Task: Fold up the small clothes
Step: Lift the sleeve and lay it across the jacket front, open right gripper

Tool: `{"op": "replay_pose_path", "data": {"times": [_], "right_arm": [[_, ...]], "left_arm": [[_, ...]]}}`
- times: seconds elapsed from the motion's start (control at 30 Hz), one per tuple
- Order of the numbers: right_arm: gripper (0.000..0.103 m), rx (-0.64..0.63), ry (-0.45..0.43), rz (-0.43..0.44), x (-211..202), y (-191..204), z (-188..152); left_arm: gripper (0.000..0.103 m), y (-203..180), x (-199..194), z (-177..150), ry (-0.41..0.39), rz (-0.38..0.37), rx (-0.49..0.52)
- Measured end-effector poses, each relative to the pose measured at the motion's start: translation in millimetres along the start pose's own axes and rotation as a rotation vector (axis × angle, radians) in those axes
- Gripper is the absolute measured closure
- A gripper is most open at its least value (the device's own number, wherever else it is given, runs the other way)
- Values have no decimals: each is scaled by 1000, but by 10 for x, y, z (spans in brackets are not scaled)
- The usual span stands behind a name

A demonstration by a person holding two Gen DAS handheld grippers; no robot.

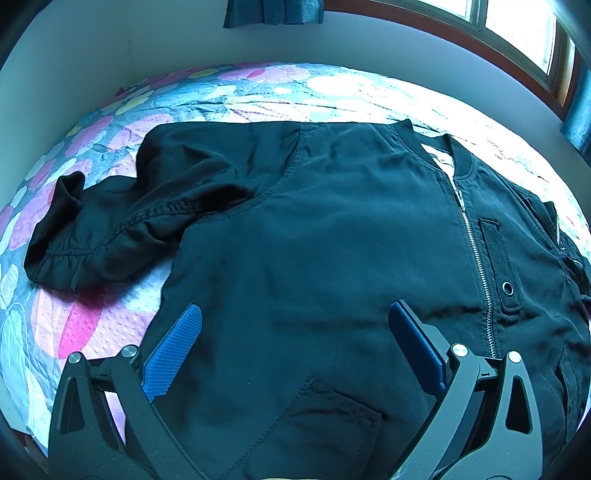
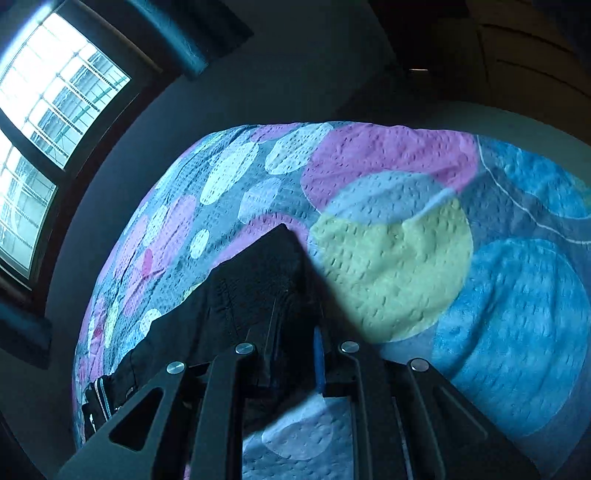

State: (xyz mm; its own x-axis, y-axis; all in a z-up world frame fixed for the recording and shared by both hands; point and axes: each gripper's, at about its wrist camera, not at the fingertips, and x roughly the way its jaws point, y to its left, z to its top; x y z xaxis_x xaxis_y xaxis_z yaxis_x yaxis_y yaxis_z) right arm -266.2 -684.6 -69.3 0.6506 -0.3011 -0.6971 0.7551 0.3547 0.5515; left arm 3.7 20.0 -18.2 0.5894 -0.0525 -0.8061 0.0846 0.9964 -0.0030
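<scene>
A black zip-up jacket [image 1: 332,229] lies front-up on the bed, its left sleeve [image 1: 110,229] bent out to the side and its collar toward the window. My left gripper [image 1: 295,308] hovers just over the jacket's lower front, jaws wide open, blue pads [image 1: 173,354] apart with nothing between them. In the right wrist view, my right gripper [image 2: 295,280] is shut on a bunched fold of the jacket's black fabric [image 2: 251,295], which covers the fingertips and rises to a point. Only a sliver of blue pad [image 2: 318,358] shows. Which part of the jacket it is I cannot tell.
The bed carries a quilted cover [image 1: 92,325] with pink, blue and yellow circles [image 2: 391,273]. A wall and a window [image 1: 517,33] run along the bed's far side, with curtains [image 1: 273,13] hanging above. The same window [image 2: 55,96] shows left in the right wrist view.
</scene>
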Motion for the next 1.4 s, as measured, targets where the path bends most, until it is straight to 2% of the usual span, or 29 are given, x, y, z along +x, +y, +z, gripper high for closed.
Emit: {"op": "replay_pose_path", "data": {"times": [0.17,0.33,0.57,0.77,0.93,1.1,1.17,1.27,1.4], "right_arm": [[89,20,-52,19,-212,-5,-131],[89,54,-105,142,-518,187,-39],[89,-112,-222,327,-1267,1176,-67],[89,-310,-240,477,-1691,2194,-361],[89,-460,-182,606,-1786,2986,-814],[89,-595,-107,704,-1754,3642,-1447],[89,-652,-69,718,-1678,3868,-1735],[89,-702,34,745,-1492,4123,-2204],[89,-790,160,719,-1148,4349,-2820]], "left_arm": [[2,119,31,-26,15,-8,-6],[2,160,42,-39,19,-7,-2],[2,281,-42,-3,-8,7,3],[2,537,-58,-1,-11,41,-11],[2,720,-95,-26,-17,37,-47],[2,804,-139,-37,-31,32,-52],[2,823,-151,-42,-34,32,-53],[2,870,-161,-54,-30,27,-63],[2,865,-161,-70,-27,24,-61]]}}
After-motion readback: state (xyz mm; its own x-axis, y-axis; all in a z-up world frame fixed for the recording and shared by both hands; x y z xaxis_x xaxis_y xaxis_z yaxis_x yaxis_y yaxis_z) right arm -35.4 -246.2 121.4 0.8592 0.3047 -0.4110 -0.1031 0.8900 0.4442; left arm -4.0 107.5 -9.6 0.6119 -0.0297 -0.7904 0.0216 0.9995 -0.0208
